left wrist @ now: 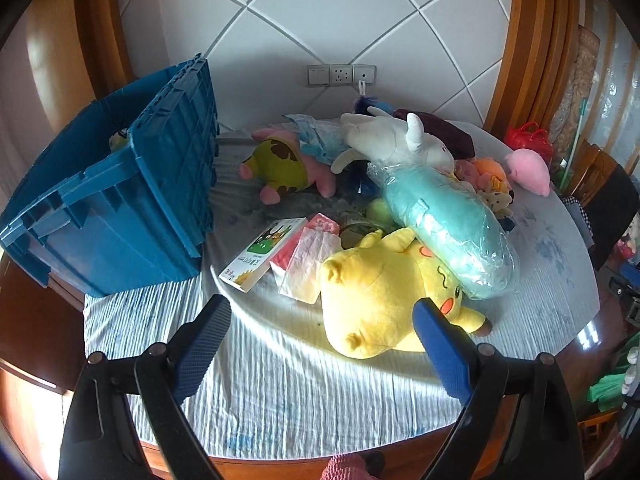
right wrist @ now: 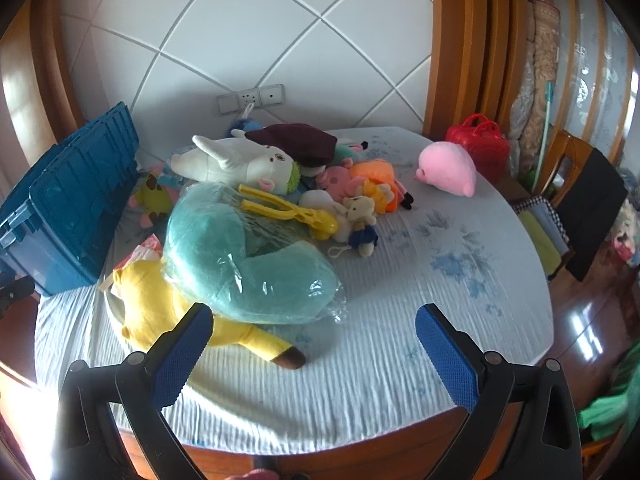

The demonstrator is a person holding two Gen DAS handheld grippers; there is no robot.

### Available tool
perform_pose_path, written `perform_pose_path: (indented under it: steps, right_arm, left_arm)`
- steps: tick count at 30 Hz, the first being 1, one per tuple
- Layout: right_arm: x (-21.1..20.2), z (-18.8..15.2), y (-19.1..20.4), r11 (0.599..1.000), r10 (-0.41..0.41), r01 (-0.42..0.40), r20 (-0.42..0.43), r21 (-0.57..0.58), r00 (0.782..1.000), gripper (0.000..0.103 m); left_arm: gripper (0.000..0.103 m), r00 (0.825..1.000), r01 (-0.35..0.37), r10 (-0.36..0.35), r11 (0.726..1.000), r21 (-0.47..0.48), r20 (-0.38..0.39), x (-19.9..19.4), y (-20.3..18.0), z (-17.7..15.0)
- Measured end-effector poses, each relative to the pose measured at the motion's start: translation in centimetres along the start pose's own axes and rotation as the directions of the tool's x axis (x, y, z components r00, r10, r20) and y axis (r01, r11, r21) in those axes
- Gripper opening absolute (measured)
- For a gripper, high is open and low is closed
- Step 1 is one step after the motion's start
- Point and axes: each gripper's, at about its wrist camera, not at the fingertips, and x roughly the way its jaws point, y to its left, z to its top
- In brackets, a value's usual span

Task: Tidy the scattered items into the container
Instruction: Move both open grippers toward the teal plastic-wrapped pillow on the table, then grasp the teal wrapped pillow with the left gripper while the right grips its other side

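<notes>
Your left gripper (left wrist: pixel 322 322) hovers above the near edge of the pale blue-patterned tablecloth (left wrist: pixel 280 392) with its blue-padded jaws spread wide and nothing between them; your right gripper (right wrist: pixel 314 326) is the same, wide apart and empty. The big blue ribbed plastic crate (left wrist: pixel 120 208) stands at the left of the table, its hinged lid flap raised upright, and only a sliver of something pale shows inside it. Straight ahead of you the yellow plush mouse toy (left wrist: pixel 380 300) lies on its side, its long axis running left to right, the brown-tipped ear (right wrist: pixel 290 356) pointing right towards the open cloth. The teal U-shaped neck pillow in clear plastic wrap (right wrist: pixel 248 264) rests on top of it, hiding much of the toy's face and head; its arms point towards the back of the table. A white long-eared plush animal (right wrist: pixel 236 164) lies across the pile behind, head to the right, partly under a dark maroon cloth (right wrist: pixel 296 142). The small green picture book (left wrist: pixel 260 252) and the pink tissue packet (left wrist: pixel 308 256) lie just beside the crate. The smaller toys behind the pillow are too jumbled to tell apart.
</notes>
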Motion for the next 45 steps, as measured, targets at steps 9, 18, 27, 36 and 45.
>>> perform_pose_path:
  steps: [9, 18, 27, 36, 45]
  right_arm:
    - [3.0, 2.4, -1.1, 0.999, -0.033, 0.033, -0.003, 0.012, 0.999, 0.103]
    - [9.2, 1.4, -3.8, 0.999, 0.033, -0.033, -0.113, -0.001, 0.993, 0.103]
    - [15.4, -0.5, -5.6, 0.967, 0.194, -0.225, -0.229, -0.12, 0.954, 0.103]
    - [20.6, -1.7, -7.4, 0.925, 0.325, -0.363, -0.267, -0.109, 0.907, 0.103]
    - [21.9, 2.9, -11.1, 0.845, 0.534, -0.501, -0.247, 0.187, 0.808, 0.103]
  left_arm:
    - [0.093, 0.997, 0.07, -0.069, 0.997, 0.031, -0.035, 4.7, -2.9, 3.0]
    - [0.103, 0.991, 0.102, -0.098, 0.994, 0.038, -0.086, 8.2, -7.9, 3.8]
    - [0.103, 0.988, 0.069, -0.07, 0.998, -0.012, -0.139, 11.5, -14.1, 2.7]
    - [0.103, 0.99, 0.022, -0.029, 0.998, -0.051, -0.136, 13.9, -16.1, 2.0]
    - [0.103, 0.993, 0.021, -0.024, 0.999, -0.026, -0.115, 13.0, -16.9, 3.6]
